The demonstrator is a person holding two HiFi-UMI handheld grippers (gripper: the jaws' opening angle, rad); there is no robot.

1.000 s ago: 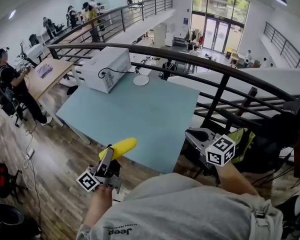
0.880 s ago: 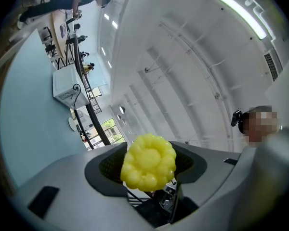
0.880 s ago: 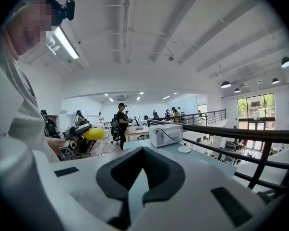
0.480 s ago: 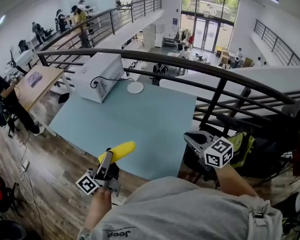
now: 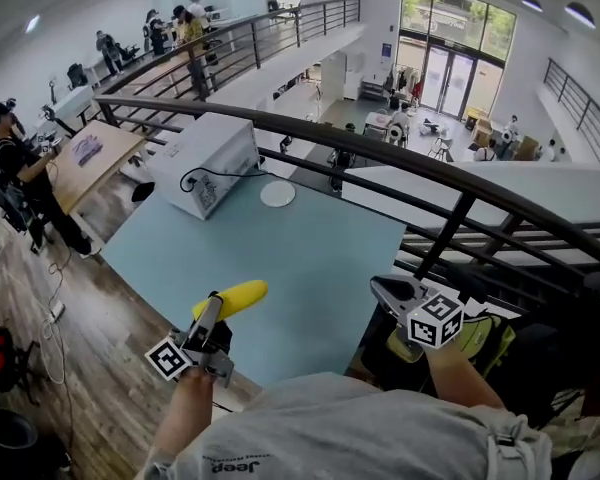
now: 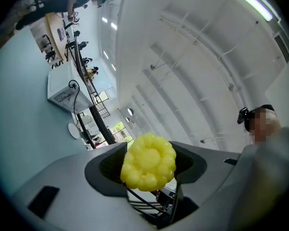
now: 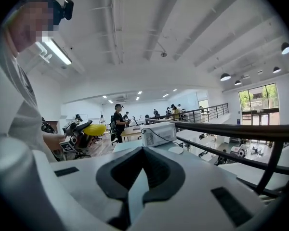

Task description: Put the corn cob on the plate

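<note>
My left gripper [image 5: 213, 313] is shut on a yellow corn cob [image 5: 232, 298], held in the air over the near edge of the light blue table [image 5: 300, 258]. In the left gripper view the cob's end [image 6: 148, 161] sits squeezed between the two jaws. The white plate [image 5: 277, 194] lies at the table's far side, well beyond the cob, and shows small in the left gripper view [image 6: 74, 130]. My right gripper [image 5: 380, 288] hangs off the table's right near corner, shut with nothing in it [image 7: 140, 153]. It sees the cob [image 7: 94, 129] at its left.
A white box appliance [image 5: 205, 158] with a black cable stands at the table's far left, next to the plate. A dark metal railing [image 5: 430, 168] runs behind and to the right of the table. People work at desks [image 5: 90, 153] further left.
The head view has shifted, so the table and plate sit a little lower in the picture. The left gripper holds the corn cob throughout. Neither gripper has clearly moved.
</note>
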